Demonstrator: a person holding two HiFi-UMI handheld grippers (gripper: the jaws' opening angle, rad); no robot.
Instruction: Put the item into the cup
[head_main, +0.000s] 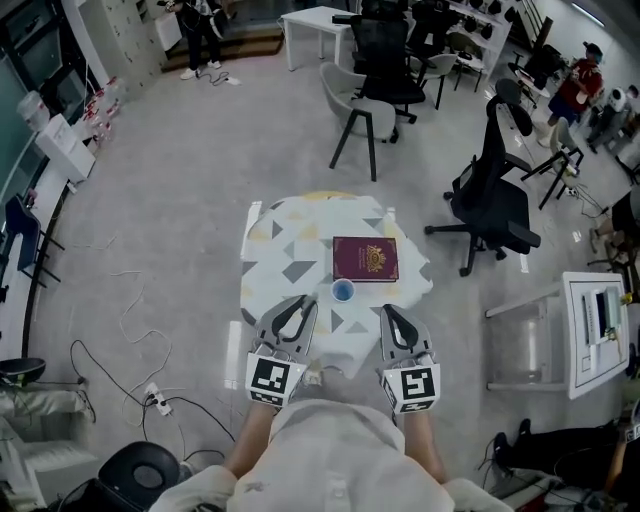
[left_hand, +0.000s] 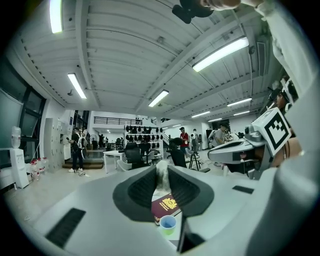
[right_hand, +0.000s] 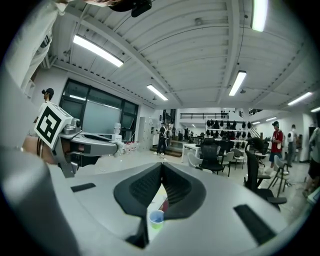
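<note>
At table (head_main: 262, 262) edge, 6 o'clock | left hand-held gripper (head_main: 297, 305) clamped on pale item (left_hand: 162, 172), right hand-held gripper (head_main: 390, 312) closed, empty | cup (head_main: 342, 290) at left's 1 o'clock | advice: centre above rim, then release.

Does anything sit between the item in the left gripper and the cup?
Nothing visible does. The left gripper, shut on a pale item, is just beside the open cup; the maroon book lies beyond the cup.

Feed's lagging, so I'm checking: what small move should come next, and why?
Probably ease the left gripper forward and right, over the cup: its jaws pinch a whitish wad, and the cup stands open just ahead, before the booklet. The right gripper is shut, empty.
</note>
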